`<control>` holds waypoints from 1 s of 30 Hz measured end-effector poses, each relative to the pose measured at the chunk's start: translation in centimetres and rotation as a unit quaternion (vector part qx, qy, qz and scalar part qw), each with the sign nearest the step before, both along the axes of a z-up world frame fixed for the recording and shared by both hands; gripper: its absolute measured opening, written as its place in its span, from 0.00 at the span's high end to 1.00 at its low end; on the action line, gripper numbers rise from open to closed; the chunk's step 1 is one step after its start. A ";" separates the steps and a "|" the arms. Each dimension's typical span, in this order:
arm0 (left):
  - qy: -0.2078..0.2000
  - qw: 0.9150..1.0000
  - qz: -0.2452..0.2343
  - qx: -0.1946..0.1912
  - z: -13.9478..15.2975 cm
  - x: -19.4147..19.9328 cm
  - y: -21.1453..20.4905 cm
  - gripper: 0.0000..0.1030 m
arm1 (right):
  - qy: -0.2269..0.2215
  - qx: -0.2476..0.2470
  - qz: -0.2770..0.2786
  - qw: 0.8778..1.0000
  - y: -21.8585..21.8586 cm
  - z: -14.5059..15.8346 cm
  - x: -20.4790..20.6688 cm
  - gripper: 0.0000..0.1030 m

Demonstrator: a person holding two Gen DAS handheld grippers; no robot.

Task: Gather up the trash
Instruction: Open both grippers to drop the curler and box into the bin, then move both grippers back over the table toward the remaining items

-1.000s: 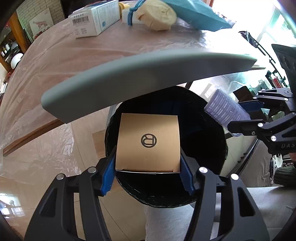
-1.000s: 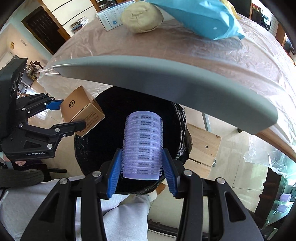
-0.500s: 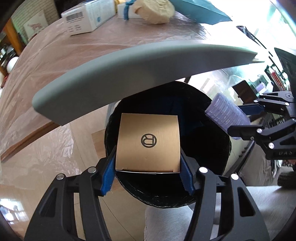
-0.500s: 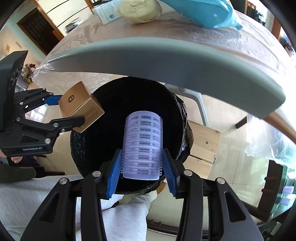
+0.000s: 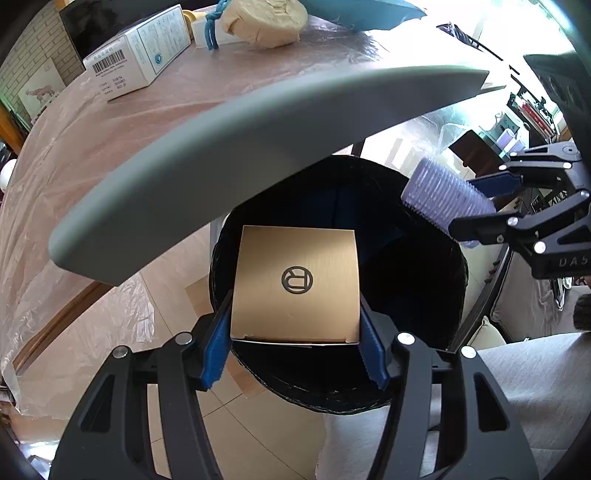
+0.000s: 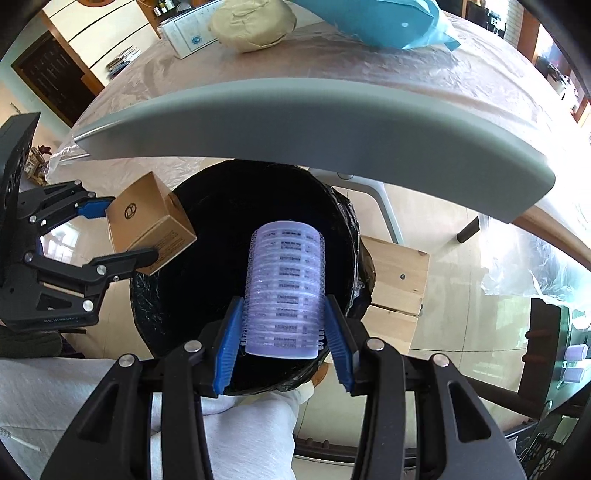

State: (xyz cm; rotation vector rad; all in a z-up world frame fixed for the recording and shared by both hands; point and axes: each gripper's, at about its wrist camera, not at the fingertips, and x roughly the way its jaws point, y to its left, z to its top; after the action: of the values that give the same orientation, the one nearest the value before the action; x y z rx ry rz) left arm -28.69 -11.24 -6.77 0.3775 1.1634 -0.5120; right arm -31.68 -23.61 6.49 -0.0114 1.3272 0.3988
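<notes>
My left gripper (image 5: 295, 347) is shut on a gold cardboard box (image 5: 295, 284) and holds it over the black-lined trash bin (image 5: 417, 295). My right gripper (image 6: 282, 345) is shut on a lilac hair roller (image 6: 284, 291), also held over the bin's opening (image 6: 229, 229). The right gripper with the roller (image 5: 439, 197) shows at the right of the left wrist view. The left gripper with the box (image 6: 147, 225) shows at the left of the right wrist view, at the bin's rim.
The bin stands on the floor below the grey table edge (image 5: 258, 129). On the plastic-covered table lie a white carton (image 5: 140, 51), a beige lump (image 5: 266, 18) and a blue bag (image 6: 373, 22). A wooden stool (image 6: 395, 277) stands beside the bin.
Both grippers have come down and a little closer over the bin, each still holding its item. The table edge has shifted upward in both views.
</notes>
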 end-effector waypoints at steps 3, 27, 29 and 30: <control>0.001 1.000 -0.004 0.004 -0.4 -0.1 -0.3 0.42 | 0.004 0.004 -0.003 1.000 0.1 -0.1 0.1 0.58; -0.059 0.995 0.000 -0.078 7.9 -1.4 1.7 0.23 | -0.123 0.050 -0.012 0.991 -2.4 9.1 -1.1 0.24; -0.107 0.990 0.008 -0.088 11.0 -1.2 1.9 0.13 | -0.183 0.058 -0.025 0.981 -3.2 12.5 -1.1 0.18; -0.138 0.986 0.019 -0.094 12.7 -0.9 2.0 0.10 | -0.221 0.065 -0.035 0.972 -3.6 14.4 -1.0 0.12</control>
State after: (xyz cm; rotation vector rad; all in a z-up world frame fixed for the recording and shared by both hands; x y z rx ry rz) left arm -29.62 -9.19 5.95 0.2527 0.8458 -0.5149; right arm -32.65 -27.26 20.88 0.0525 0.8571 0.3953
